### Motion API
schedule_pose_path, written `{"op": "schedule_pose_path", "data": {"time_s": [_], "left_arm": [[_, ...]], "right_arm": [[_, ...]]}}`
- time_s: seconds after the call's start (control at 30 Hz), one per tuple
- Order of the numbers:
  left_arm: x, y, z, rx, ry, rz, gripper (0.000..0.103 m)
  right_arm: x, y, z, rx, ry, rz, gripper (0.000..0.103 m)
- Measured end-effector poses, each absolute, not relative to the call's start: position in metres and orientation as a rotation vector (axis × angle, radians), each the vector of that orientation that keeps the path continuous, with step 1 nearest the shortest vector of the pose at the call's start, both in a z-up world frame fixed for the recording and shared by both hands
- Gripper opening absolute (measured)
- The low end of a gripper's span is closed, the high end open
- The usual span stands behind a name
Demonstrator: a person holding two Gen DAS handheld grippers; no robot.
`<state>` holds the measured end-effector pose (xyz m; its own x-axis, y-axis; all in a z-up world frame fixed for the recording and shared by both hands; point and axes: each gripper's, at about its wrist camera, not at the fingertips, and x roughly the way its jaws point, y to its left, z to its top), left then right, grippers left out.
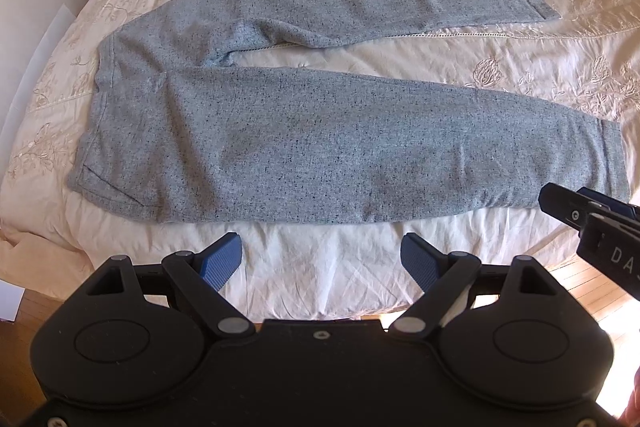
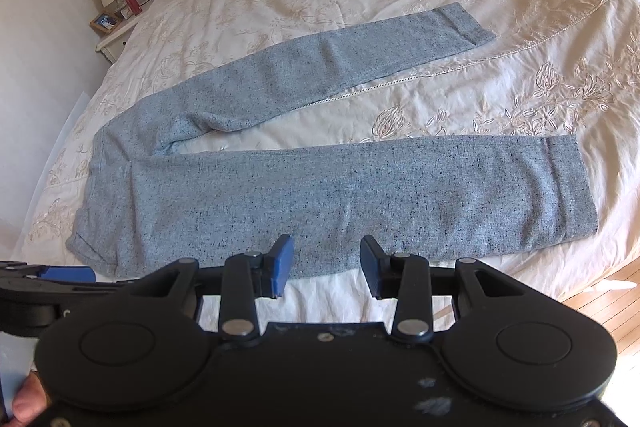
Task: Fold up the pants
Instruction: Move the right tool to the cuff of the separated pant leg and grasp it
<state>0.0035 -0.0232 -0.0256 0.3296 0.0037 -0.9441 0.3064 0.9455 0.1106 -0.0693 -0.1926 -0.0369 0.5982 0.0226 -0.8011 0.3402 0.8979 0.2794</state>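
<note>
**Pants spread flat, both grippers empty**

While the grey speckled pants (image 1: pixel 280 147) lie unfolded on the cream embroidered bedspread (image 1: pixel 520 75), waistband toward the nightstand (image 2: pixel 116 39) and legs splayed away from it, both grippers hover off the pants' near edge. The left gripper (image 1: pixel 322 259) has its jaws spread wide; the right gripper (image 2: pixel 326 267) has its jaws parted, gripping nothing.
</note>
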Motion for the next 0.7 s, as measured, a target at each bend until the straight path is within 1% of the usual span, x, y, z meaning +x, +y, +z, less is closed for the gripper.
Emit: {"op": "schedule_pose_path", "data": {"time_s": [0.1,0.2,0.43,0.57,0.7], "left_arm": [[0.014,-0.021,-0.033,0.328,1.169,-0.242,0.08],[0.027,-0.022,-0.046,0.395,1.128,-0.3,0.08],[0.065,-0.019,-0.077,0.489,1.138,-0.422,0.08],[0.082,-0.023,-0.088,0.529,1.137,-0.446,0.08],[0.09,-0.029,-0.091,0.533,1.129,-0.474,0.08]], "right_arm": [[-0.066,-0.201,-0.051,0.478,0.883,-0.251,0.04],[-0.06,-0.218,-0.076,0.554,0.927,-0.348,0.04],[-0.07,-0.273,-0.125,0.621,0.963,-0.694,0.04],[-0.084,-0.307,-0.14,0.659,0.905,-0.824,0.04],[-0.089,-0.339,-0.157,0.7,0.905,-0.885,0.04]]}}
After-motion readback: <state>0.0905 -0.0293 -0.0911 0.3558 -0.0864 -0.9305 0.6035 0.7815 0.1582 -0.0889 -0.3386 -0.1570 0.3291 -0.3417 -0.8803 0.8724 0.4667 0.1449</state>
